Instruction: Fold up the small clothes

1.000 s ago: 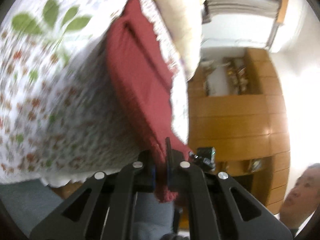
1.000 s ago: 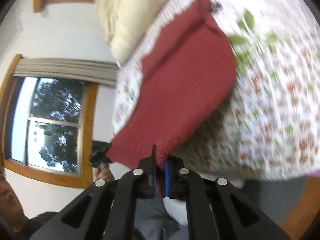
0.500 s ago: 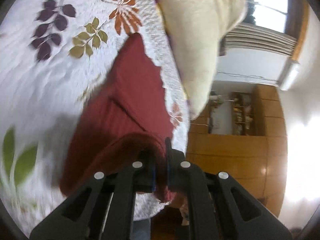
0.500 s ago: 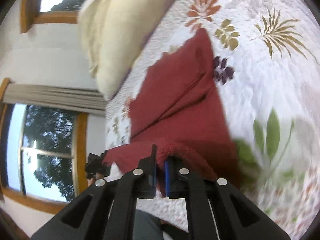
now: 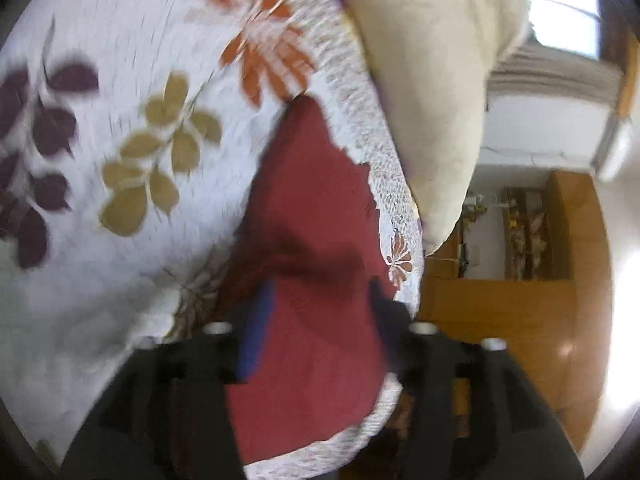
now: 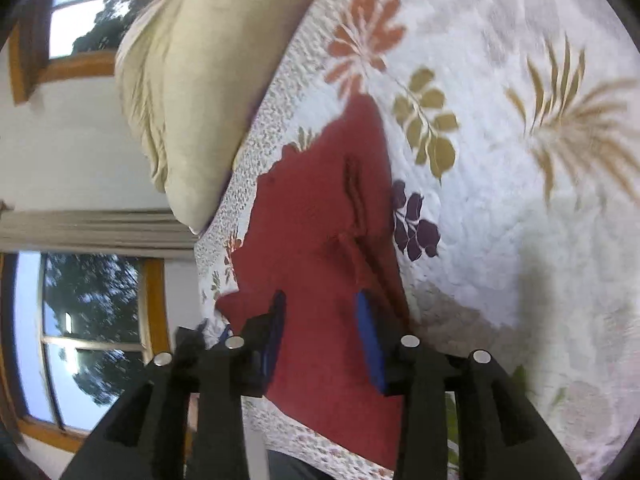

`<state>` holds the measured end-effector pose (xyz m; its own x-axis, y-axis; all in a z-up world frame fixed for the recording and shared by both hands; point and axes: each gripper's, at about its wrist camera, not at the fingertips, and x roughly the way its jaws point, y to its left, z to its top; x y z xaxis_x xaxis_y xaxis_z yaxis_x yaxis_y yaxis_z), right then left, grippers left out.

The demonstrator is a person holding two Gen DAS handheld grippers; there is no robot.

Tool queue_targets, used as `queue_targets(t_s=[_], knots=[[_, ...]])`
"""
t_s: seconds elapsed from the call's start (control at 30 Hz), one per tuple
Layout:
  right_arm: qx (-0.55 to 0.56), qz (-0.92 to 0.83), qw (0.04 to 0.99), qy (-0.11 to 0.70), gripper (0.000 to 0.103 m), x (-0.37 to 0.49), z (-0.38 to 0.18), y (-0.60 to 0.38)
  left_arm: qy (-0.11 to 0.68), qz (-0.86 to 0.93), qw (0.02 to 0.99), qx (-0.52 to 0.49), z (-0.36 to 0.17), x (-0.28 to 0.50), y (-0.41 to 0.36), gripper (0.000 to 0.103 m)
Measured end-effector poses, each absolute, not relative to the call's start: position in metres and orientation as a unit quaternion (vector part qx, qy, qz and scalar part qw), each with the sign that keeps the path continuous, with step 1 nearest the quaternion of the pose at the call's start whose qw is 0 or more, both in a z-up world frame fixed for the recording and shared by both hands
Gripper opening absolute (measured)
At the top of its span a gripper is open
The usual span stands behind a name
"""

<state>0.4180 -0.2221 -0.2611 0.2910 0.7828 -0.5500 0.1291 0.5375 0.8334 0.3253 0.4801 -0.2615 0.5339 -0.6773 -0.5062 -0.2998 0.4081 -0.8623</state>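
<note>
A dark red knitted garment lies folded on the floral white bedspread, near the bed's edge. My left gripper hovers over its near part, jaws spread wide, nothing pinched between them. In the right wrist view my right gripper is also open above the red cloth, its blue pads apart on either side of the fabric. A crease runs down the garment's upper layer.
A cream pillow rests against the bed's lace-trimmed edge beside the garment. Beyond the bed are a wooden cabinet, a curtain and windows. Open bedspread stretches away from the garment.
Both grippers carried the red garment's hem forward over the rest of it, then let go. Both now stand open above the folded cloth.
</note>
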Motion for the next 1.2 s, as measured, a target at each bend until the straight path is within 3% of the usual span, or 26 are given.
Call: queue_targets(t_s=[0.17, 0.4, 0.43, 0.5, 0.53, 0.57, 0.6, 0.73, 0.93, 1.0, 1.07, 1.2], knots=[[0.306, 0.224, 0.745, 0.55, 0.038, 0.415, -0.245, -0.207, 0.515, -0.109, 0.753, -0.394, -0.251, 0.331, 0.469, 0.064], [0.216, 0.21, 0.769, 0.563, 0.045, 0.419, -0.258, -0.172, 0.571, -0.115, 0.761, -0.286, -0.266, 0.352, 0.434, 0.068], [0.212, 0.206, 0.769, 0.567, 0.045, 0.42, -0.262, -0.169, 0.577, -0.114, 0.762, -0.27, -0.267, 0.354, 0.429, 0.066], [0.207, 0.204, 0.769, 0.569, 0.042, 0.421, -0.266, -0.167, 0.58, -0.108, 0.77, -0.243, -0.264, 0.357, 0.424, 0.049], [0.205, 0.204, 0.772, 0.567, 0.037, 0.421, -0.265, -0.166, 0.581, -0.106, 0.773, -0.233, -0.262, 0.357, 0.423, 0.029], [0.199, 0.201, 0.775, 0.565, 0.026, 0.42, -0.264, -0.166, 0.58, -0.1, 0.776, -0.229, -0.261, 0.357, 0.423, 0.016], [0.193, 0.199, 0.779, 0.562, 0.015, 0.419, -0.263, -0.165, 0.578, -0.098, 0.777, -0.229, -0.259, 0.356, 0.424, 0.014], [0.183, 0.206, 0.791, 0.546, 0.01, 0.411, -0.255, -0.165, 0.552, -0.097, 0.796, -0.229, -0.246, 0.348, 0.428, 0.009], [0.174, 0.203, 0.797, 0.541, 0.009, 0.41, -0.253, -0.164, 0.537, -0.098, 0.808, -0.22, -0.24, 0.345, 0.42, 0.008], [0.173, 0.195, 0.793, 0.55, 0.02, 0.412, -0.257, -0.162, 0.543, -0.096, 0.804, -0.223, -0.246, 0.347, 0.421, 0.008], [0.17, 0.182, 0.796, 0.552, 0.024, 0.414, -0.26, -0.163, 0.548, -0.094, 0.799, -0.228, -0.253, 0.349, 0.423, 0.008], [0.17, 0.18, 0.796, 0.552, 0.021, 0.415, -0.262, -0.163, 0.545, -0.094, 0.798, -0.24, -0.256, 0.347, 0.426, 0.008]])
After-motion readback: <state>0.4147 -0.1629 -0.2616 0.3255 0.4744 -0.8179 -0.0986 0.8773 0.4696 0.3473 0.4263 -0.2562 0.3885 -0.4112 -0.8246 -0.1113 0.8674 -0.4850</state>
